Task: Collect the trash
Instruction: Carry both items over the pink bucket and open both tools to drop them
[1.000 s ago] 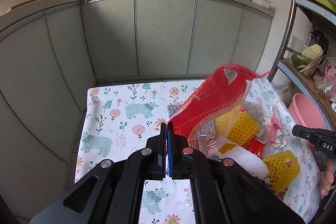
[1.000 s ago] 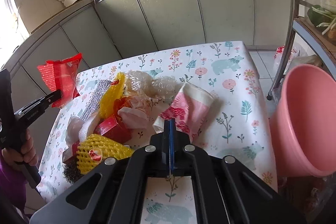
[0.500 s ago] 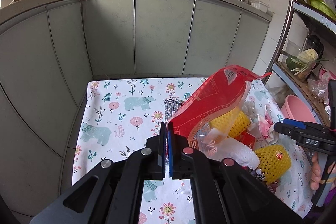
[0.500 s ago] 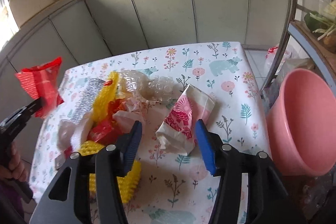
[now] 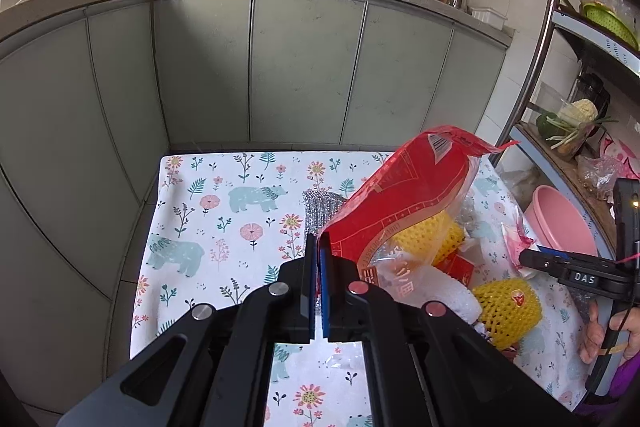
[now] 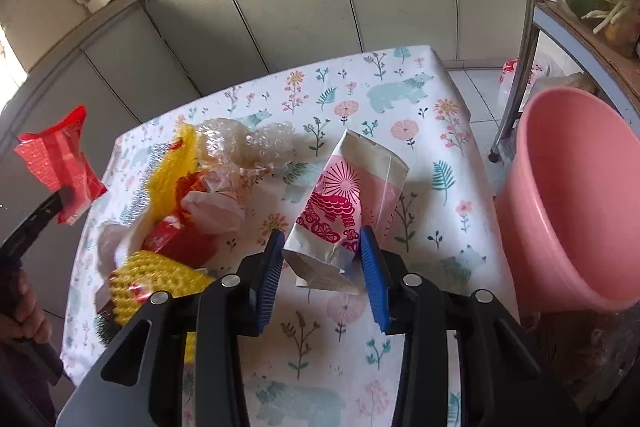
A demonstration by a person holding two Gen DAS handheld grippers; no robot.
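Note:
My left gripper (image 5: 318,243) is shut on the lower corner of a red plastic bag (image 5: 404,195), which hangs open above the table; the right wrist view shows the same bag (image 6: 60,163) at far left. My right gripper (image 6: 322,251) points down at a pink-and-white paper bag (image 6: 344,195) lying on the floral tablecloth (image 6: 420,115). Its jaws are closing, with the bag's crumpled near end between the blue pads (image 6: 370,259), which stand just off the paper. A trash pile lies to the left: yellow foam nets (image 6: 160,275), bubble wrap (image 6: 256,143), a red box (image 6: 176,239).
A pink basin (image 6: 576,195) stands off the table's right edge, below a metal rack pole (image 6: 524,27). Grey cabinet fronts (image 5: 304,67) wall the far side. Bare tablecloth (image 5: 224,211) stretches left of the pile. A person's hand (image 5: 600,331) grips the right tool.
The right jaws went from shut to wide, moved forward to straddle the paper bag, then narrowed around it. The left gripper kept hold of the red bag and hardly moved.

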